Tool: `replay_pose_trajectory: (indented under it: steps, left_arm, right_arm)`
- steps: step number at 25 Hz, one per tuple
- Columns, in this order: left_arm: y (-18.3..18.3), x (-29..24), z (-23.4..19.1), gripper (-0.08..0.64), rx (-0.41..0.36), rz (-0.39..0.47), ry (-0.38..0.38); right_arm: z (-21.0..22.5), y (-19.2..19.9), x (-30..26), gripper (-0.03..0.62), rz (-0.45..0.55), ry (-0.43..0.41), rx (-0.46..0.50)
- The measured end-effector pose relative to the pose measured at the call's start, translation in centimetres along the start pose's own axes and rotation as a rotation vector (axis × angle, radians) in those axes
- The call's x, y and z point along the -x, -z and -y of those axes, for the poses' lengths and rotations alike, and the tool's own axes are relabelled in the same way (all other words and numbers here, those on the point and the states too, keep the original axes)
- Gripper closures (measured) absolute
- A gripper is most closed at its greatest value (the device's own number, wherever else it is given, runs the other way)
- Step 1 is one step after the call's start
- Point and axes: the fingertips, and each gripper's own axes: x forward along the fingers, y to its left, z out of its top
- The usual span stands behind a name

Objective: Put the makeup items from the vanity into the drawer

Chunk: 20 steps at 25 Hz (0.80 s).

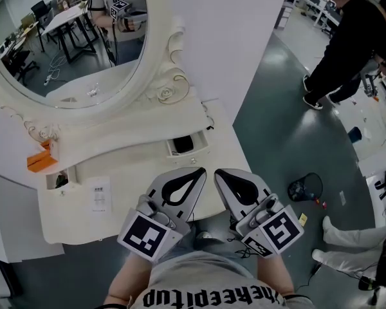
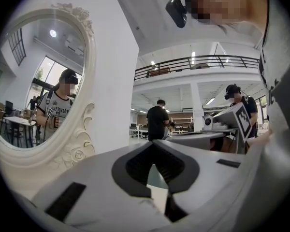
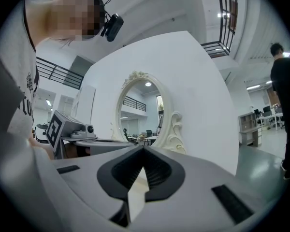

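Over the white vanity (image 1: 77, 219), left gripper (image 1: 198, 172) and right gripper (image 1: 220, 172) hover, jaws pressed together.

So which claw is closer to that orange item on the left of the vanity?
Left. The left claw sits well to the right of the orange item, and the right claw is beside it, further right again.

Mirror (image 1: 64, 44) runs off the top and left of the head view, so you only get part of the oval. The left gripper (image 1: 201, 172) and right gripper (image 1: 219, 172) cover the vanity's (image 1: 71, 217) front edge. The open drawer (image 1: 182, 145) is just a dark hole, so no telling what's inside. Something dark sits in the little left slot (image 1: 60, 181), too small to name. Print on the white label (image 1: 100, 195) is unreadable.
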Motion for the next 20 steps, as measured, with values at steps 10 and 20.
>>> replay_pose_trajectory:
  steps: [10,20]
  left_arm:
    - [0.1,-0.5,1.2,0.538,-0.012,-0.004,0.000]
    - [-0.2,-0.9,2.3,0.537,-0.017,-0.005,-0.004]
  right_arm:
    - [0.4,-0.2,1.3,0.578,0.013,-0.001,0.005]
    - [0.6,-0.6,2.2,0.578,0.027,-0.009,0.007]
